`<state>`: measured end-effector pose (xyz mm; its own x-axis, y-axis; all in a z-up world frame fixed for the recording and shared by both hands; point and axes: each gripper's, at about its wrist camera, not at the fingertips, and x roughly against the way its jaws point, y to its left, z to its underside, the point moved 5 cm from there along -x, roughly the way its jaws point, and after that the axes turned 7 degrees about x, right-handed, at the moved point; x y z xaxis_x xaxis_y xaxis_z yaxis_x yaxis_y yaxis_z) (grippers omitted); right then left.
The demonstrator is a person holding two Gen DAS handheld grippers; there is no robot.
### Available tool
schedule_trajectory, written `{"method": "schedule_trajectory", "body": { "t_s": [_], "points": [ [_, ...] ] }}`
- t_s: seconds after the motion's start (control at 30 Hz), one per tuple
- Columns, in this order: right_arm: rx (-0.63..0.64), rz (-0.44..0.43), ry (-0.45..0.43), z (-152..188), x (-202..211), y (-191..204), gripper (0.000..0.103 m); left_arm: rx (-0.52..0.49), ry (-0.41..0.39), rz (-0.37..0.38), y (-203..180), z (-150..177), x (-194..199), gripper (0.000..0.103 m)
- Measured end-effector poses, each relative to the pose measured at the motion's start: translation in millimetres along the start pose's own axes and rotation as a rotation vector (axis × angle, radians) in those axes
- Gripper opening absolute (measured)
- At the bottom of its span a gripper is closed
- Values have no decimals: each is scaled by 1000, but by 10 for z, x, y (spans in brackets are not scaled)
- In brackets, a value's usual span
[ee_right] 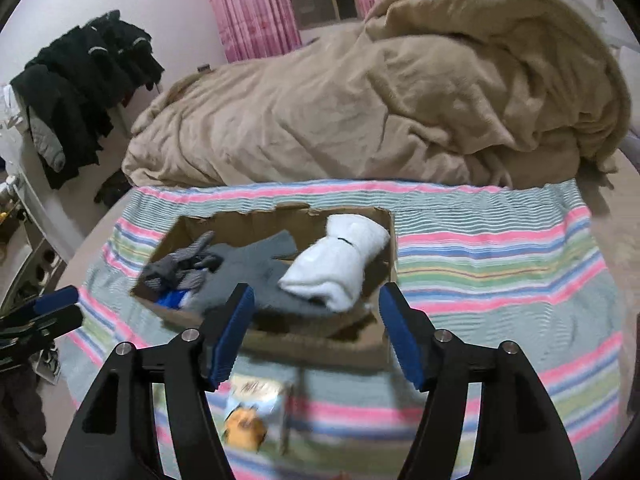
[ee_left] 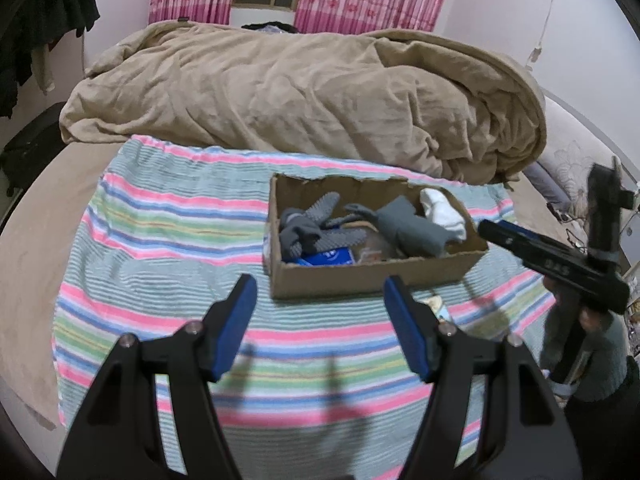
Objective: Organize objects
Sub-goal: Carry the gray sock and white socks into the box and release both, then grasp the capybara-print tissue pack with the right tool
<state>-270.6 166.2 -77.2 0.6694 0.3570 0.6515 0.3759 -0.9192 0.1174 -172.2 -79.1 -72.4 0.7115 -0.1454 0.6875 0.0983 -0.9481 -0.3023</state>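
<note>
first, from the left wrist, the left gripper (ee_left: 318,304) hangs over the near part of the striped towel (ee_left: 168,240) with its blue pads spread wide apart and nothing between them. the cardboard box (ee_left: 360,278) sits just beyond the fingertips, slightly to the right, on the towel. inside it lie grey gloves (ee_left: 308,228) at the left, a grey sock (ee_left: 416,228) in the middle and a rolled white sock (ee_left: 444,212) at the far right corner, with a blue packet (ee_left: 330,257) along the near wall. the right gripper (ee_left: 552,260) shows at the right edge, its tip near the box's right end; whether it is apart or together cannot be told from this side. a beige blanket (ee_left: 304,92) is heaped on the far side.

next, from the right wrist, the right gripper (ee_right: 316,308) also has its pads wide apart, empty, poised above the near wall of the cardboard box (ee_right: 320,346). the white sock (ee_right: 340,264) lies just beyond and between the fingertips, resting on the grey sock (ee_right: 256,268). a small blurred packet (ee_right: 252,412) lies on the striped towel (ee_right: 500,264) below the left finger, outside the box. the left gripper (ee_right: 44,312) pokes in at the left edge.
</note>
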Motion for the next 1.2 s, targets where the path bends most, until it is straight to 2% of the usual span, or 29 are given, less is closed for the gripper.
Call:
{"method": "schedule_trajectory", "body": {
  "t_s": [0.27,0.47,0.53,0.63,0.87,1.2],
  "points": [
    [21,-13,-62,86,613,258,72,-18,-14,-2,-58,203,316,67],
    [45,-21,-65,253,815,422,75,-51,-9,-11,-117,390,430,68],
    [50,-34,-49,334,792,463,75,-52,3,-15,-112,462,415,70],
    [66,-39,-2,479,682,517,75,-43,21,-22,-83,570,368,79],
    [89,-45,94,763,323,590,75,-23,70,-32,11,747,199,79],
    [84,-46,176,925,-116,639,74,3,129,-48,152,879,-102,79]
  ]
}}
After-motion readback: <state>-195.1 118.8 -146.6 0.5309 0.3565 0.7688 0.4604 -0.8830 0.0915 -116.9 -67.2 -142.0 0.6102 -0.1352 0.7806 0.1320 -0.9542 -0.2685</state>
